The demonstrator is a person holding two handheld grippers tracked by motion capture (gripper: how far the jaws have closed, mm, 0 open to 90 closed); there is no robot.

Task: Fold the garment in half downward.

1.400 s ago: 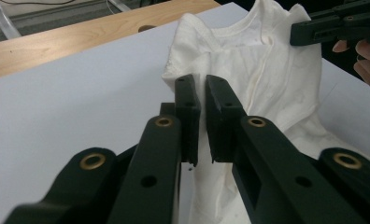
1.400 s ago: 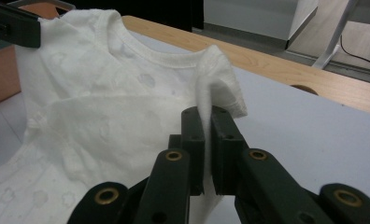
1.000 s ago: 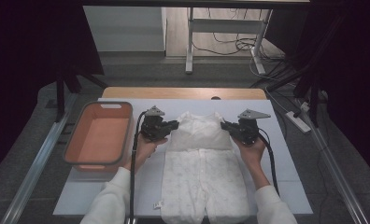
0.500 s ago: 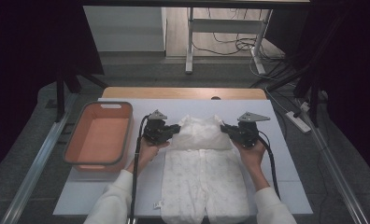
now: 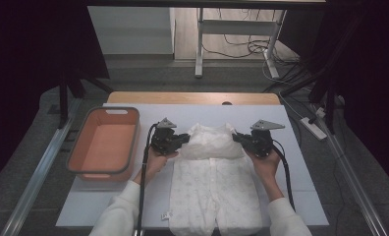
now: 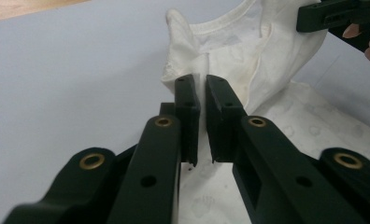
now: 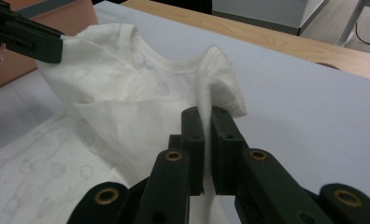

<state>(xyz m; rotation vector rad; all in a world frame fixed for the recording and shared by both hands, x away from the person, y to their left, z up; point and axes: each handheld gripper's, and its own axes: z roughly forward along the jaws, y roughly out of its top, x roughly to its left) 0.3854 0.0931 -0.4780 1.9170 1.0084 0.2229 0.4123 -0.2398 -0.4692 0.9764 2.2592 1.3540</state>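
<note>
A white baby romper [image 5: 212,191] lies lengthwise on the pale table sheet [image 5: 291,196], legs toward the person. Its upper part is raised and stretched between the two grippers. My left gripper [image 5: 184,139] is shut on the romper's left shoulder sleeve; in the left gripper view the cloth [image 6: 248,51] runs into the narrow gap between the jaws [image 6: 202,95]. My right gripper [image 5: 237,138] is shut on the opposite sleeve, and in the right gripper view the fabric [image 7: 141,84] stands pinched between the jaws [image 7: 204,116]. The neckline hangs between both grips.
An orange basket [image 5: 104,145] with a grey rim stands at the table's left side, close to the left hand. A strip of wooden tabletop [image 5: 192,97] shows at the far edge. Cables trail from both grippers toward the person. A table frame and loose cables stand on the floor beyond.
The left gripper has shifted slightly toward the person. The raised top of the romper has spread a little wider between the grips. The right gripper has kept still.
</note>
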